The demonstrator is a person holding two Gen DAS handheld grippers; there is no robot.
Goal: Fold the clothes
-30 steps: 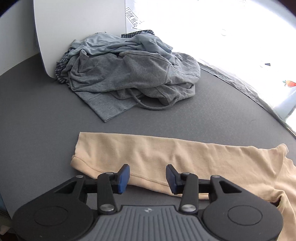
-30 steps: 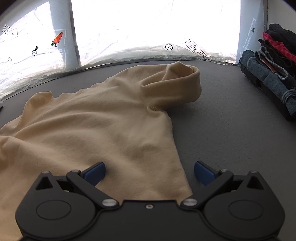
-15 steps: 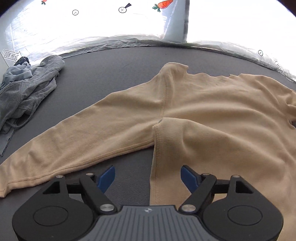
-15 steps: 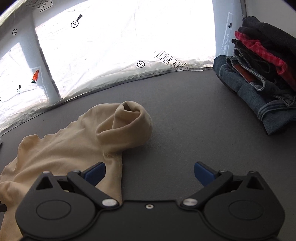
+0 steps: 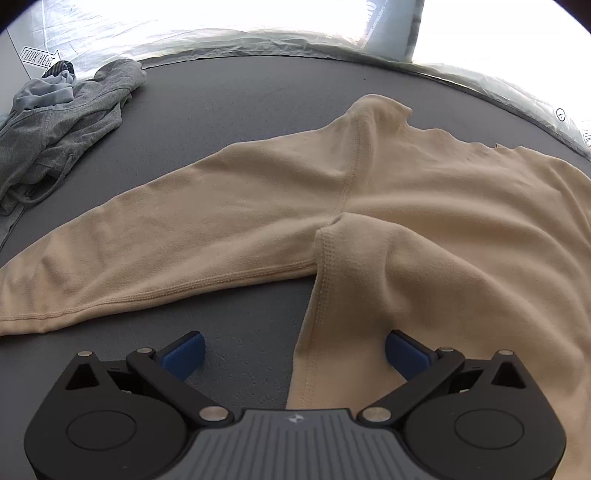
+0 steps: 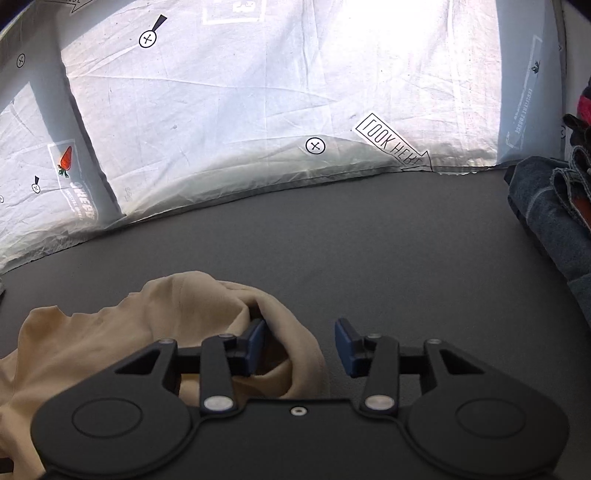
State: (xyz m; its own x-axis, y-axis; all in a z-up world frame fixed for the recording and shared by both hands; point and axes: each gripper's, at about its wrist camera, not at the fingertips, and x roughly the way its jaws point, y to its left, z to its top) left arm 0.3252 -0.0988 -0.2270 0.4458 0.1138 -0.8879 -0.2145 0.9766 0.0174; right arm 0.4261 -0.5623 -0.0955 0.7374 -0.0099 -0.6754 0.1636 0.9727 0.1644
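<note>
Left hand-held gripper (image 5: pixel 293 350) and right hand-held gripper (image 6: pixel 300 345) gape.

- Left wrist view rides low behind the left gripper (image 5: pixel 293 350), looking forward over the dark grey surface (image 5: pixel 236 96) toward the bright white backdrop sheet (image 5: pixel 207 22), close above the beige long-sleeved top (image 5: pixel 424 206).
- Right wrist view sits just as low behind the right gripper (image 6: pixel 300 343), facing the same backdrop sheet (image 6: pixel 258 92) across the surface (image 6: pixel 369 240).
- Both views share that beige top (image 6: pixel 92 343), the surface and the sheet.
</note>
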